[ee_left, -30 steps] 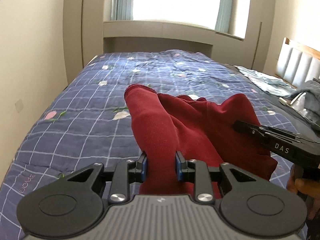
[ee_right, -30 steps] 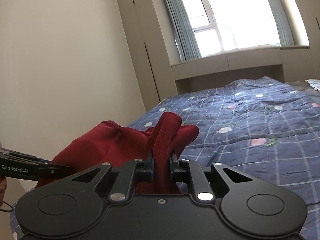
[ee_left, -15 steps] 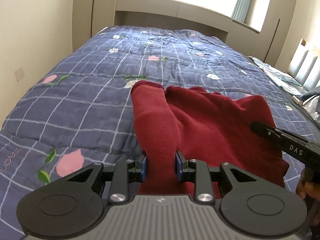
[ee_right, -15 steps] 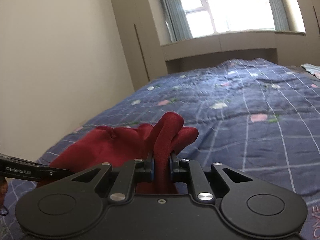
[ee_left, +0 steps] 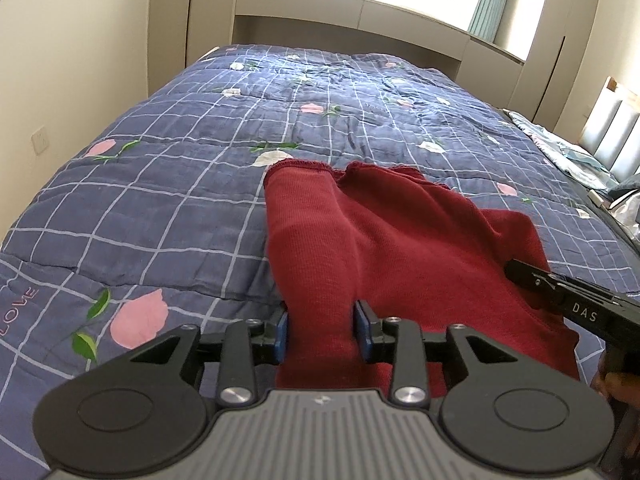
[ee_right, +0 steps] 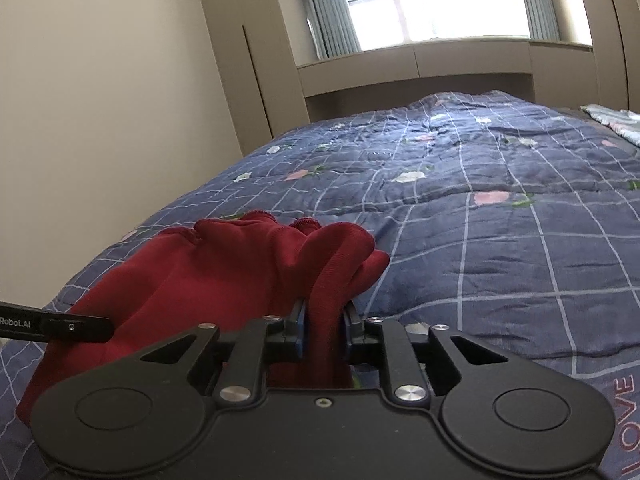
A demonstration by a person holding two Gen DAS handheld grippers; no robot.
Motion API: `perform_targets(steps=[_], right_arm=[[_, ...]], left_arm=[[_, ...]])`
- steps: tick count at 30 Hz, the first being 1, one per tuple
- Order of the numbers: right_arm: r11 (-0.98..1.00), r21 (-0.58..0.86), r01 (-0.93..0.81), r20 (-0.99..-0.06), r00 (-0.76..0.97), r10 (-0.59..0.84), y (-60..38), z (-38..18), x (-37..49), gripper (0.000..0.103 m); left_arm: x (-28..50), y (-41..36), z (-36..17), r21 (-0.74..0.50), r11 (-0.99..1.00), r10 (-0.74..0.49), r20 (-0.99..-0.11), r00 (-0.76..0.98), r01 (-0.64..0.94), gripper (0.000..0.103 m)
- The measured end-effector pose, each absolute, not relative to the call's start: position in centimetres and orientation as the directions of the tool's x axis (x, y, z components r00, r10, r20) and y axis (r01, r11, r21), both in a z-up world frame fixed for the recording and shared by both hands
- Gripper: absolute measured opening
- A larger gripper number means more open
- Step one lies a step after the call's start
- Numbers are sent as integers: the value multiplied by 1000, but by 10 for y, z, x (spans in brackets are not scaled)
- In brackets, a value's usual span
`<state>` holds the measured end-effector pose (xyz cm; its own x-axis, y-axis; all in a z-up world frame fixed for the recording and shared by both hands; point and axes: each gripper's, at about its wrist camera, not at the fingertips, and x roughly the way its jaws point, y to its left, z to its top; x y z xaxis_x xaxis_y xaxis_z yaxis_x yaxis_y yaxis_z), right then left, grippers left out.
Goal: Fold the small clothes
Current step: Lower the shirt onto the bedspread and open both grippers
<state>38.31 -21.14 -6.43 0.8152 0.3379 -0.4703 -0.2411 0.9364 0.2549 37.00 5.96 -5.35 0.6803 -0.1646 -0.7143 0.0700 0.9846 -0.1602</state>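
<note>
A dark red knit garment (ee_left: 404, 240) lies spread over the near part of the bed, its far hem resting on the quilt. My left gripper (ee_left: 322, 330) is shut on its near left edge, with a thick band of cloth between the blue pads. My right gripper (ee_right: 324, 330) is shut on a bunched fold of the same garment (ee_right: 224, 268) at its right edge. The right gripper also shows in the left wrist view (ee_left: 576, 308), at the garment's right side. The left gripper's tip shows in the right wrist view (ee_right: 56, 326), at the far left.
The bed carries a blue checked quilt (ee_left: 208, 152) with pink flowers. A beige wall (ee_left: 80, 60) runs along its left side. A window sill and cupboards (ee_left: 360, 16) stand beyond the far end. Pillows and a padded headboard (ee_left: 608, 148) are at the right.
Both grippers have come down and tilted toward the bed with the garment. The cloth, held up in a hump before, now lies lower and flatter on the quilt.
</note>
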Motion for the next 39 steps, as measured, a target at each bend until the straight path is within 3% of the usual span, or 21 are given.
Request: perform_targets(steps=[7,12,18,21,31,39], right_arm=[[949,241,-204,-484,822,300,-211,-64,382,40],[961,226,-161,-454,855,251,-216,-54,372,80],[963,227,-146,-411,882,231,-226,-32,348,96],[962,230,-146,-371,901,225,-230,-17,330,100],[957,214,-195,-250,936,247,-236,38,265,102],[953,192,-235,-205,940,273,-234,56,206,102]], left_arm=[[368,62,-50,-182,982,-168,-721,672,50,51],[357,62,-39,-189,981,-162,-703,692,38,77],[339,59,-16,-186,982,-140,-669,730,18,94],[325,57,-2,-183,983,-129,-643,755,12,101],[268,45,33,-194,981,-117,-571,813,5,102],[212,39,49,-176,984,-85,-530,844,-11,102]])
